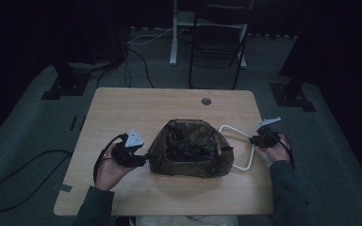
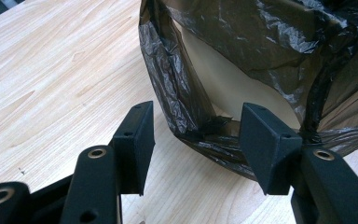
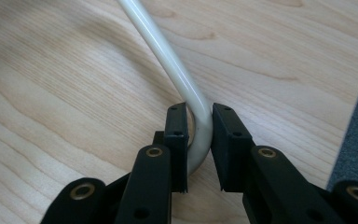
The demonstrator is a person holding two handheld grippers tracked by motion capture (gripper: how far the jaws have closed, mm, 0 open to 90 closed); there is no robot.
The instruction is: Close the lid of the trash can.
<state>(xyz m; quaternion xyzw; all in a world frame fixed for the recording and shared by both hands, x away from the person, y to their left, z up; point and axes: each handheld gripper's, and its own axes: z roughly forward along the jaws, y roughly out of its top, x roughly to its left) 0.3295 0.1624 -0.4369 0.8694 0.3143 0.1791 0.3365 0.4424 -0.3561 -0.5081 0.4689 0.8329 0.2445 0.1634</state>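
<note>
A small bin lined with a dark plastic bag sits in the middle of the bench. A white frame lies just beside it on the right. The right gripper has its jaws pinched on the frame's bent corner. The left gripper waits with wide jaws around the bag's bottom edge, not squeezing. I think the frame gets lifted next, then set over the bin to hold the bag.

Dark brown bag, white frame, pale wood table.
</note>
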